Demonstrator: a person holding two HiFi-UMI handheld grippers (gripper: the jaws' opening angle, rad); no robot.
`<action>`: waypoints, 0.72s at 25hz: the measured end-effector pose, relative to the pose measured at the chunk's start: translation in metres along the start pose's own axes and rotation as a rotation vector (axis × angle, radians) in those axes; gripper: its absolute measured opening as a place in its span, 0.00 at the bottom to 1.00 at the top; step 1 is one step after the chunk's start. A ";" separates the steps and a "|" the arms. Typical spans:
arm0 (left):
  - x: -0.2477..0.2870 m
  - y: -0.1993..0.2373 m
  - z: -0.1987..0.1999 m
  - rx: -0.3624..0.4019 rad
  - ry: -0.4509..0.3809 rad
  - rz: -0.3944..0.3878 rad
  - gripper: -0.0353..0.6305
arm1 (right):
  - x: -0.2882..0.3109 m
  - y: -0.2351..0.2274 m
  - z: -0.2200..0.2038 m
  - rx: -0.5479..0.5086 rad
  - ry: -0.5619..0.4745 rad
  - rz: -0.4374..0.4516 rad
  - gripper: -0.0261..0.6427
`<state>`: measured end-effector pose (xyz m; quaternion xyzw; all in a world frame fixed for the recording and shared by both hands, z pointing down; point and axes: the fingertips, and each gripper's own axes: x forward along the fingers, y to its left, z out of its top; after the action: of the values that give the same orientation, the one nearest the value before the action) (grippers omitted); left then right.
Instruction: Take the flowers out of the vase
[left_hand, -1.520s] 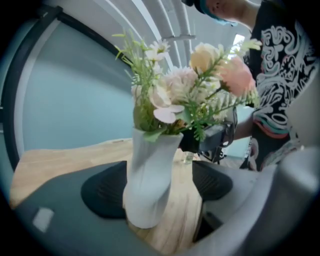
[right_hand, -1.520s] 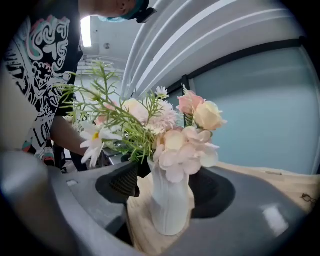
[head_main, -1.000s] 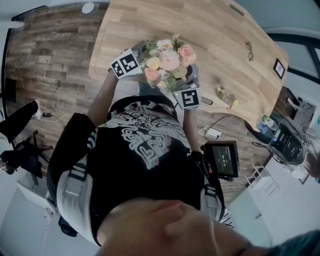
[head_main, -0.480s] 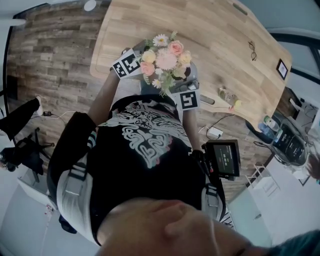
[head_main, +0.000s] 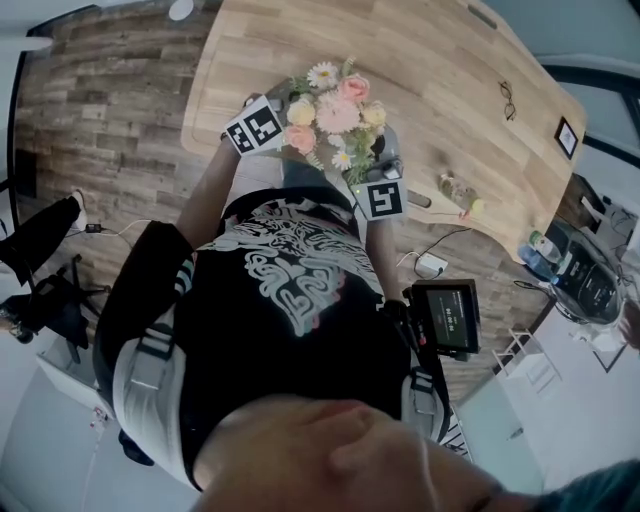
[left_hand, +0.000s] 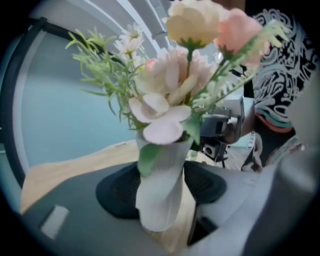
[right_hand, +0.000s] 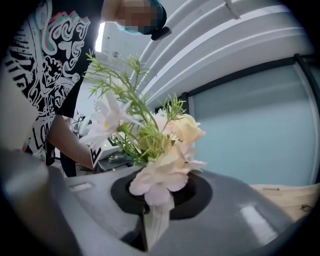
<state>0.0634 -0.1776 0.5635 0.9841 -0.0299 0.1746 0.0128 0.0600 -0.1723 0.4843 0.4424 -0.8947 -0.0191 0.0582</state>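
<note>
A bunch of pink, cream and white flowers stands over the near edge of the wooden table, hiding the vase from the head view. In the left gripper view the white twisted vase sits between the dark pads, and my left gripper is shut on it, with the flowers above. My right gripper comes from the opposite side. Its jaws are closing and pinch the pale base of the flowers just under the blooms. The marker cubes flank the bunch in the head view.
A pair of glasses lies far right on the table. A small bottle-like thing and a dark object lie near the right front edge. A screen device hangs at the person's hip. Wood floor lies to the left.
The bunch has shifted a little away from the person in the head view. Both marker cubes have stayed about where they were.
</note>
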 end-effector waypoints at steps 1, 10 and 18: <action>0.001 0.000 0.000 0.001 0.001 0.002 0.46 | 0.000 -0.002 0.001 0.006 -0.007 -0.004 0.13; 0.002 -0.001 -0.003 0.003 0.022 0.010 0.46 | -0.005 -0.007 0.001 0.082 -0.023 -0.006 0.11; 0.005 -0.001 -0.006 -0.005 0.023 0.020 0.46 | -0.008 -0.012 0.007 0.118 -0.055 -0.013 0.11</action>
<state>0.0656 -0.1762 0.5709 0.9816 -0.0401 0.1860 0.0140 0.0736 -0.1730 0.4757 0.4503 -0.8926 0.0210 0.0073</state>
